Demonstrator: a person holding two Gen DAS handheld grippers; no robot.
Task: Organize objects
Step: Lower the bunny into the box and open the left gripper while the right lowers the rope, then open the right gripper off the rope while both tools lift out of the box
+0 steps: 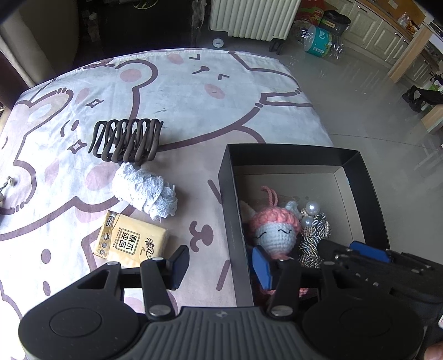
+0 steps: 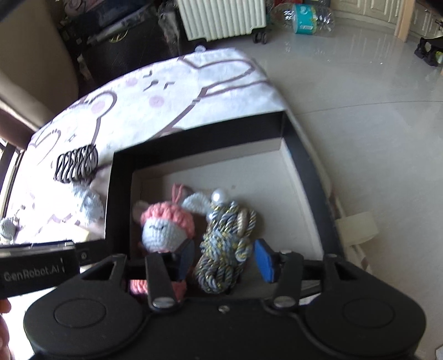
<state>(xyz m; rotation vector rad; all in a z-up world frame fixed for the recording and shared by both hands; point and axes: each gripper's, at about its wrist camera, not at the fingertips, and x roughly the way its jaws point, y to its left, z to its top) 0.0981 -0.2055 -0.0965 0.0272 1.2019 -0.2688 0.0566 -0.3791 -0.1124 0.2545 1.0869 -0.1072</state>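
Note:
A black box (image 1: pixel 229 199) (image 2: pixel 121 193) stands on the table's right part. In it lie a pink and white crochet doll (image 1: pixel 274 229) (image 2: pixel 163 229) and a braided cord with pearls (image 1: pixel 315 229) (image 2: pixel 227 243). On the cloth left of the box lie a brown hair claw (image 1: pixel 127 141) (image 2: pixel 77 163), a white lace bundle (image 1: pixel 146 191) (image 2: pixel 88 207) and a yellow tissue pack (image 1: pixel 130 241). My left gripper (image 1: pixel 221 265) is open and empty, straddling the box's left wall. My right gripper (image 2: pixel 227 260) is open over the box, its fingers either side of the cord.
The table wears a cartoon bear cloth (image 1: pixel 193 83) (image 2: pixel 166 97). Its right edge drops to a tiled floor (image 1: pixel 360 97) (image 2: pixel 360 110). A white radiator (image 1: pixel 252 16) (image 2: pixel 221 16) and a water bottle pack (image 1: pixel 318 41) stand beyond. Small objects lie at the left edge (image 1: pixel 8 185) (image 2: pixel 8 227).

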